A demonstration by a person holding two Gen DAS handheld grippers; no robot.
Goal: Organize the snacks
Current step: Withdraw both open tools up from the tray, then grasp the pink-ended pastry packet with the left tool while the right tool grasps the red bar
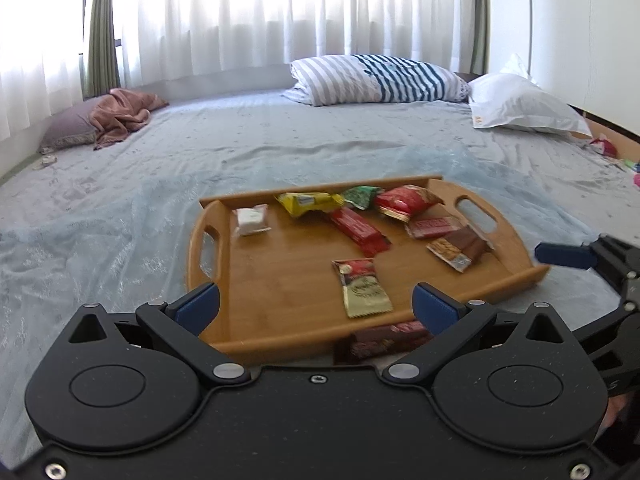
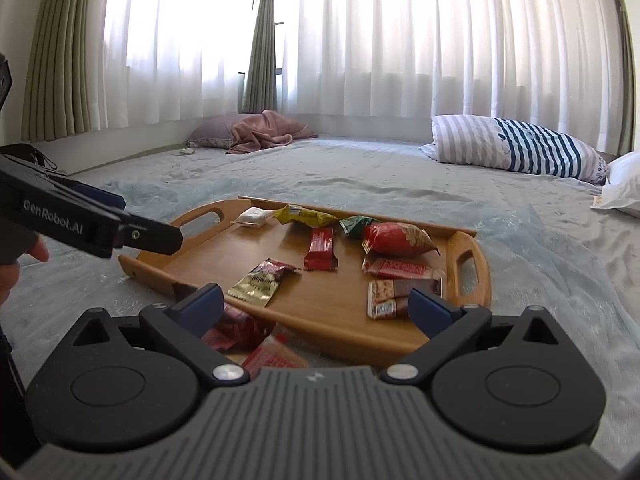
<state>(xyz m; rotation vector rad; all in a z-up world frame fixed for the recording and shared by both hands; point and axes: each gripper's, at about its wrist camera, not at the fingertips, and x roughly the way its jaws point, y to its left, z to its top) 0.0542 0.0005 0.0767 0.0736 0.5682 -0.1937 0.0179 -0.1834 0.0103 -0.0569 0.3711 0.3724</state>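
Your left tongs (image 1: 316, 300) and right tongs (image 2: 316, 304) both stand released, gripping nothing. Their bodies half hide a dark red snack packet (image 1: 384, 342) on the bed (image 1: 120, 208), just outside the wooden tray's (image 1: 280, 292) near rim; other snacks lie inside.

My left gripper (image 1: 316, 302) is matte black with blue pads (image 1: 199, 307), silver pivot pins and round side housings behind the jaws. My right gripper (image 2: 316, 304) matches it, with a ribbed grey cover behind its jaws; white "GenRobot.AI" lettering runs along the left one's side.
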